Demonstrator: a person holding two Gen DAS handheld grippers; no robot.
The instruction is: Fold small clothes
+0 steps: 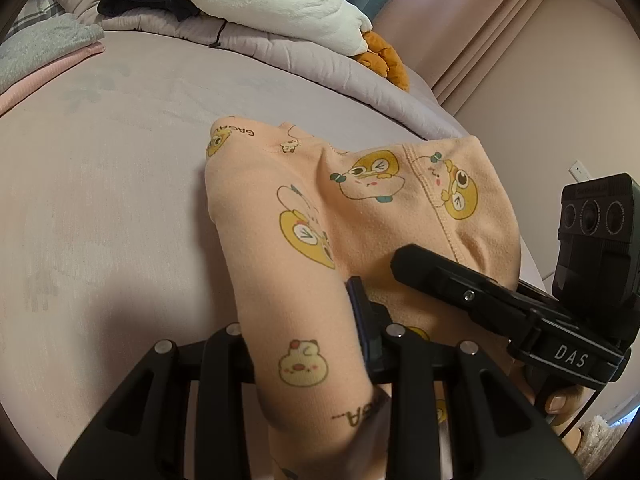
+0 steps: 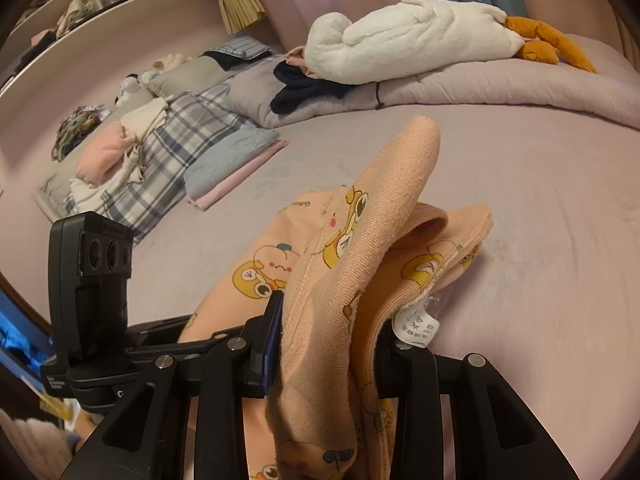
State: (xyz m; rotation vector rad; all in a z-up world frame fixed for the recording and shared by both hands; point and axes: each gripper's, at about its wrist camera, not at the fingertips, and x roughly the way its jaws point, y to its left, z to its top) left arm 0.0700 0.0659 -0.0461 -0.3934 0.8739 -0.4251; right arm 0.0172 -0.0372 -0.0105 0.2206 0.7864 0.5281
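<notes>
Both grippers are clamped on the same peach printed garment [image 2: 320, 340]: left gripper [image 1: 320, 344] pinches one fold, right gripper [image 2: 328, 332] grips bunched layers beside the care label [image 2: 416, 326]. Garment is lifted at the near edge, far end draped on the lilac bedsheet [image 1: 120, 160]. Risk: the right grip looks to hold several layers unevenly, so one could slip out and skew the fold. Farther back: folded stack [image 2: 232, 164], then white plush goose [image 2: 408, 36] on the duvet.
</notes>
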